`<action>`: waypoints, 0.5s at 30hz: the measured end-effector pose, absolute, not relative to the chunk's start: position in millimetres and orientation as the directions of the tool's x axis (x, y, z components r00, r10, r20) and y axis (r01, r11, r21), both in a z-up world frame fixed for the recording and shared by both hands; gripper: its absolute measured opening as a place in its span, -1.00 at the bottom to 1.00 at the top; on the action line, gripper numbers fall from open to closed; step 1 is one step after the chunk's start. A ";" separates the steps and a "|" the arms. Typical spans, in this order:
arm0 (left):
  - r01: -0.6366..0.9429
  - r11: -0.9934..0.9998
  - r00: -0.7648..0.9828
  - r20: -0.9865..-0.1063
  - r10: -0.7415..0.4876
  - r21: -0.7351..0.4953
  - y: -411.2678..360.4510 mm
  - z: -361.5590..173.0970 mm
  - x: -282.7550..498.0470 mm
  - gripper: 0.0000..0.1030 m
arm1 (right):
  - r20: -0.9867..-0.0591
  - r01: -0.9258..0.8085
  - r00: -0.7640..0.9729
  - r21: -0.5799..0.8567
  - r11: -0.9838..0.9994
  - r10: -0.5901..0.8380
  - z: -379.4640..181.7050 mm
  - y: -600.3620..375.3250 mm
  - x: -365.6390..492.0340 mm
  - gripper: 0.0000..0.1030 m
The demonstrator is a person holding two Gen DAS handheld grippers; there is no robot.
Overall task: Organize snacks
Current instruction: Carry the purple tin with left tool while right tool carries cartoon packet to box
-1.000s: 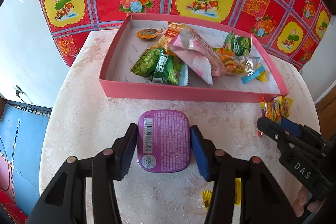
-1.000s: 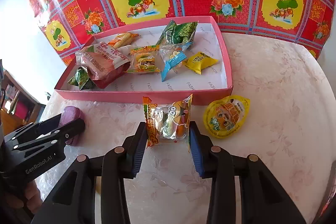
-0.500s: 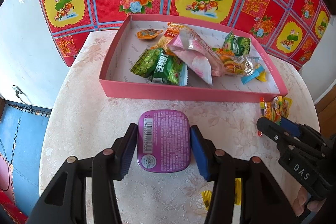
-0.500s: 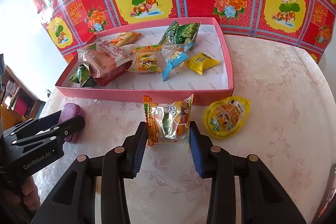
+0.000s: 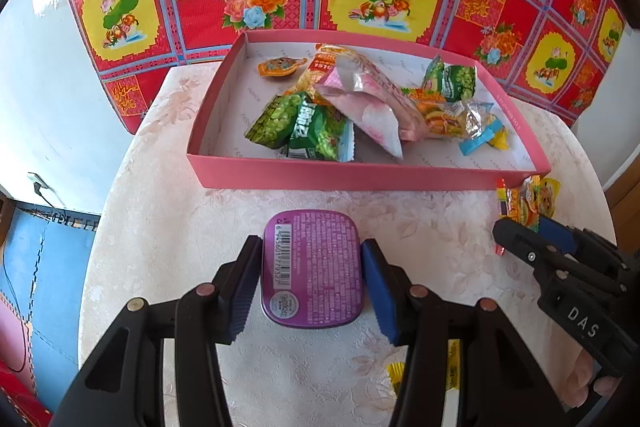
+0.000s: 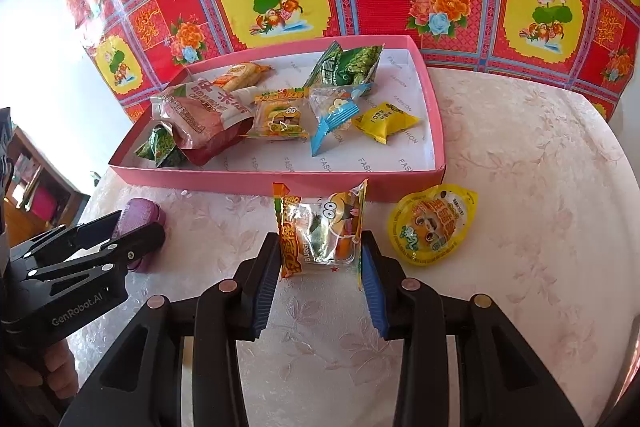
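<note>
- Nothing is moving since the earlier frames: left gripper (image 5: 312,277) is staying clamped on the purple tub (image 5: 313,269), resting on the bench (image 5: 168,211) before the pink tray (image 5: 360,175).
- Right gripper (image 6: 320,267) is pinching the burger candy packet (image 6: 320,233), beside the yellow jelly cup (image 6: 432,225).

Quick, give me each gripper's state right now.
Left gripper: closed on the purple snack cup, still on the table.
Right gripper: closed on the clear burger candy packet, in front of the pink tray.

The left gripper (image 5: 312,279) clamps the purple tub (image 5: 313,269), tilted downward. Beside the tub, the right gripper (image 6: 320,263) pinches a clear snack packet (image 6: 320,231)
</note>
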State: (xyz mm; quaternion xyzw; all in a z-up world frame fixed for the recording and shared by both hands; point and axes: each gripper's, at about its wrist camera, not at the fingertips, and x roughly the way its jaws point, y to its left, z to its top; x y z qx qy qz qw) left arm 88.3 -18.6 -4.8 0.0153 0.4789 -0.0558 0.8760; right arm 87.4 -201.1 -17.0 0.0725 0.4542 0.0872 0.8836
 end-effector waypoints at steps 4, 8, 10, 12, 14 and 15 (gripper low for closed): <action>0.111 0.994 0.541 -0.839 -0.067 -0.007 -20.8 -5.5 88.6 0.02 | -0.789 -0.091 0.577 0.196 0.976 0.212 -16.8 -200.4 86.8 -0.23; 0.115 0.993 0.546 -0.836 -0.058 0.006 -21.6 -6.2 87.8 0.02 | -0.782 -0.104 0.590 0.175 0.979 0.202 -17.4 -197.7 85.7 -0.23; 0.115 0.993 0.547 -0.836 -0.055 0.009 -21.5 -6.3 87.5 0.02 | -0.781 -0.108 0.594 0.161 0.981 0.194 -17.5 -196.4 85.3 -0.23; 0.112 0.994 0.545 -0.836 -0.053 0.010 -21.5 -6.3 87.5 0.02 | -0.780 -0.113 0.598 0.146 0.983 0.184 -17.7 -194.4 84.8 -0.23; 0.110 0.994 0.544 -0.837 -0.054 0.007 -21.3 -6.8 87.6 0.02 | -0.778 -0.115 0.601 0.141 0.983 0.182 -17.8 -193.8 84.6 -0.23; 0.109 0.994 0.543 -0.838 -0.057 0.003 -21.0 -6.8 87.6 0.02 | -0.778 -0.116 0.601 0.140 0.983 0.182 -17.7 -193.9 84.6 -0.23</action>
